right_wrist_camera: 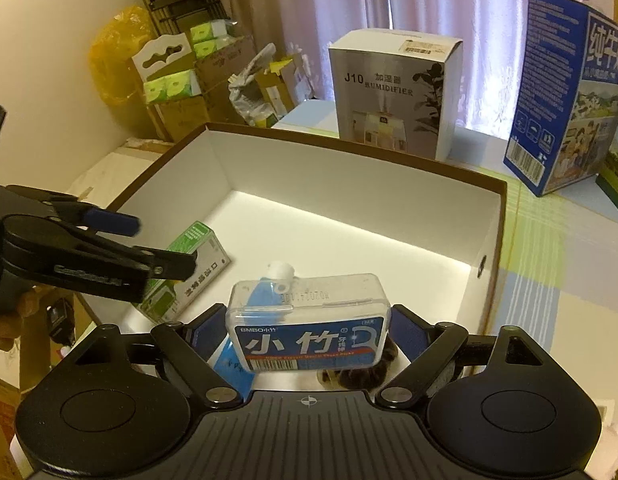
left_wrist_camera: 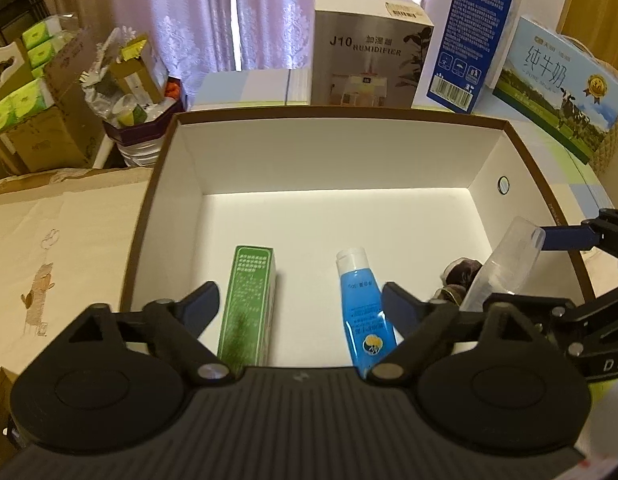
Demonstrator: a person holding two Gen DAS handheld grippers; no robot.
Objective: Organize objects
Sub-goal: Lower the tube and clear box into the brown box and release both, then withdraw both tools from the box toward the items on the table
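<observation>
A large open box with a brown rim (left_wrist_camera: pixel 349 114) and white inside holds a green carton (left_wrist_camera: pixel 249 304), a blue tube (left_wrist_camera: pixel 361 300) and a dark fuzzy item (left_wrist_camera: pixel 461 276). My left gripper (left_wrist_camera: pixel 299 300) hangs open over the box's near end, with the carton and the tube lying below, between its fingers. My right gripper (right_wrist_camera: pixel 309 330) is shut on a clear floss-pick case (right_wrist_camera: pixel 309 320) with a blue label, held just above the box's near right part. In the left wrist view the case (left_wrist_camera: pixel 501 264) tilts up at the right.
Behind the box stand a humidifier carton (left_wrist_camera: pixel 369 52), a tall blue carton (left_wrist_camera: pixel 469 40) and a milk carton (left_wrist_camera: pixel 561 88) on a checked cloth (right_wrist_camera: pixel 549 264). Cardboard boxes and tissue packs (left_wrist_camera: pixel 33 92) pile up at the far left. A cream cloth (left_wrist_camera: pixel 61 248) lies left of the box.
</observation>
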